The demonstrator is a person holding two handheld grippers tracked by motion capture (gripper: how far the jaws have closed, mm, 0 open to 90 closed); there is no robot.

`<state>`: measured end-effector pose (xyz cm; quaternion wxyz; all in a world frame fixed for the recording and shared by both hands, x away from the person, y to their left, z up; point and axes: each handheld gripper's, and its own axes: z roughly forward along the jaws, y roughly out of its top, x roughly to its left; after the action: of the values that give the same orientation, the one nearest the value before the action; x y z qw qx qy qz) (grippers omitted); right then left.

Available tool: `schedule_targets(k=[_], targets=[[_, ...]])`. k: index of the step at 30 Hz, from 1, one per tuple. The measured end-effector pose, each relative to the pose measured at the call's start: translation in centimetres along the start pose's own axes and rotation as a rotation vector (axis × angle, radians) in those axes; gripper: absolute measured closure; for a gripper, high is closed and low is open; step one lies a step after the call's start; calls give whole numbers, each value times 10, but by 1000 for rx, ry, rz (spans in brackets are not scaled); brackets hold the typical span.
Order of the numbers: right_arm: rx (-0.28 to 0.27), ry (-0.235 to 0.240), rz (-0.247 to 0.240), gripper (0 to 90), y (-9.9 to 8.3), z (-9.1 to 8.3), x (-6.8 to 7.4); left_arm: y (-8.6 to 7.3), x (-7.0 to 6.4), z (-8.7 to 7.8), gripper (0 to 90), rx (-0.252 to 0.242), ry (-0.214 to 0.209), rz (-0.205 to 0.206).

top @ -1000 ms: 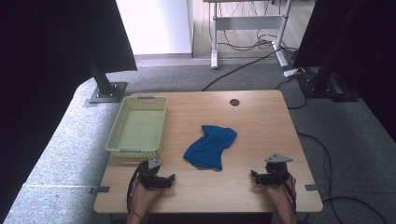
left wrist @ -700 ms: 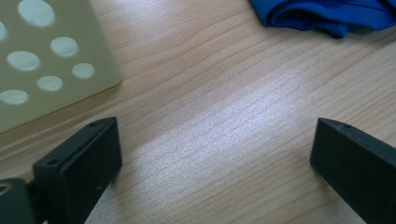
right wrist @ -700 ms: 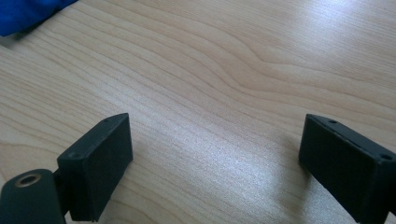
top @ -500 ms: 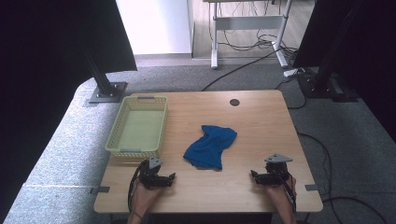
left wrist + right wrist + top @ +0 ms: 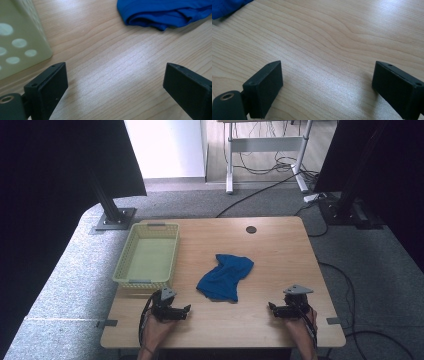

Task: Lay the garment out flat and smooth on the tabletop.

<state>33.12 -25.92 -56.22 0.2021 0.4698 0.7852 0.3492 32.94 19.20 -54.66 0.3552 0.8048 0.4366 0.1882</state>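
A light wooden table (image 5: pixel 280 255) is standing on grey carpet, with dark curtains hanging at both sides and cables (image 5: pixel 260 170) trailing across the floor beyond its far edge. A small round dark spot (image 5: pixel 251 229), possibly a cable port though the high view is too coarse to confirm, is sitting near the far edge of the tabletop.

A crumpled blue cloth (image 5: pixel 225 277) is lying near the middle of the table, slightly toward the near side, touching neither gripper. A pale yellow-green perforated basket (image 5: pixel 131 254) is standing at the left of the table, apart from the cloth, and nothing is showing inside it.

The left gripper (image 5: pixel 186 309) is resting at the near edge, just in front of the basket's near end and a little left of the cloth. In the left gripper view its jaws are standing wide apart over bare wood, grasping nothing (image 5: pixel 115 85); the basket corner (image 5: pixel 22 42) is showing at upper left and the cloth (image 5: pixel 162 12) at the top right, well ahead of the jaws.

The right gripper (image 5: pixel 272 307) is resting at the near right edge, well apart from the cloth. In the right gripper view its jaws are likewise spread and released over bare wood (image 5: pixel 327 85), with an edge of the cloth (image 5: pixel 227 7) showing at the top left corner
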Motion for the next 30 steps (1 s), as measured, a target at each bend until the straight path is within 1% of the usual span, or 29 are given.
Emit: schedule_targets(k=[8, 17, 20, 30], targets=[[0, 0, 0, 97, 0, 0, 0, 8, -4, 0, 62, -13, -15, 10], [0, 1, -3, 96, 0, 0, 0, 21, -15, 5, 64, -25, -30, 37], [-1, 1, -4, 96, 0, 0, 0, 25, -18, 7, 77, -27, -37, 48], [0, 3, -5, 96, 0, 0, 0, 38, -32, 13, 145, -36, -83, 77]])
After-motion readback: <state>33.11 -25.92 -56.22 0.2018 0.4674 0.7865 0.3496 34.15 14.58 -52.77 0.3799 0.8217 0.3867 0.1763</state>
